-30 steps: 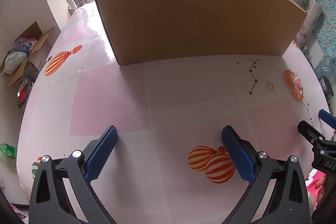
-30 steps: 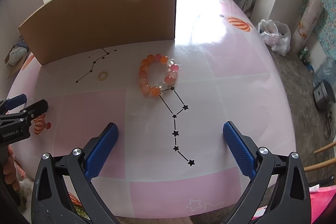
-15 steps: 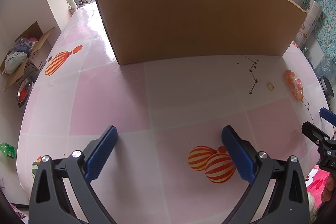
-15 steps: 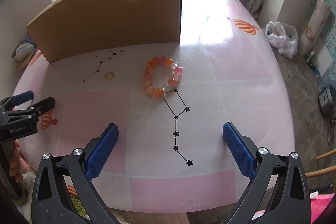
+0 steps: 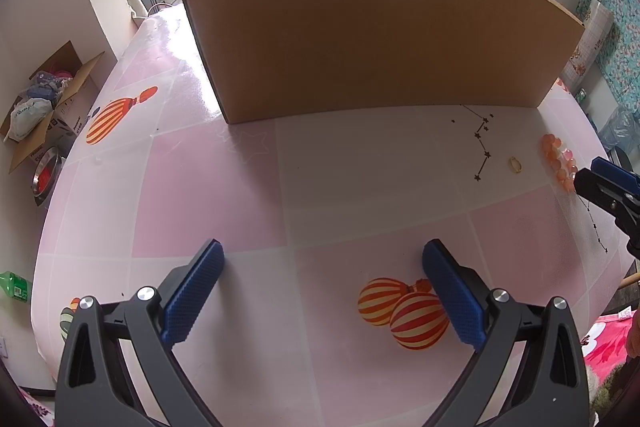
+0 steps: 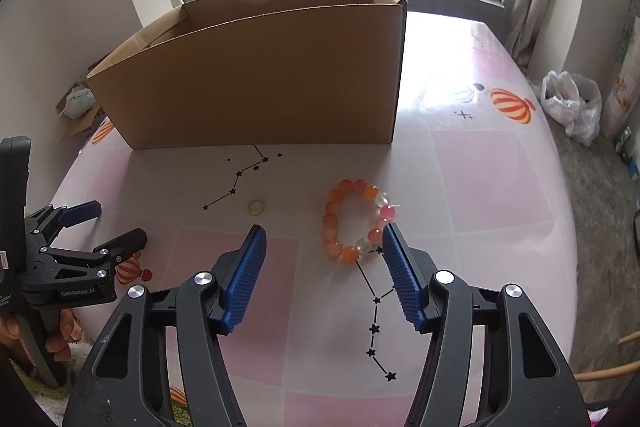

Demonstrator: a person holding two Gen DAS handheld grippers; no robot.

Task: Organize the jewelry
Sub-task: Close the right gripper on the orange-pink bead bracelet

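An orange and pink bead bracelet (image 6: 332, 219) lies on the pink table (image 6: 480, 187), and a small gold ring (image 6: 256, 206) lies to its left. My right gripper (image 6: 324, 231) hovers over them with its jaws closing and nothing between the pads. The bracelet sits just beyond its right fingertip. Behind stands an open cardboard box (image 6: 260, 83). My left gripper (image 5: 323, 255) is open and empty over the table's front, far from the bracelet (image 5: 558, 163) and ring (image 5: 515, 164). The right gripper's fingers (image 5: 608, 183) reach in at the right edge of the left wrist view.
The left gripper (image 6: 116, 223) and the hand holding it (image 6: 60, 331) show at the left of the right wrist view. A box of clutter (image 5: 40, 107) stands on the floor to the left. A plastic bag (image 6: 572, 103) lies on the floor to the right.
The right gripper's jaws have narrowed. It has risen and tipped, so the box's open top now shows, and its fingers have moved up toward the bracelet. The left gripper stayed still.
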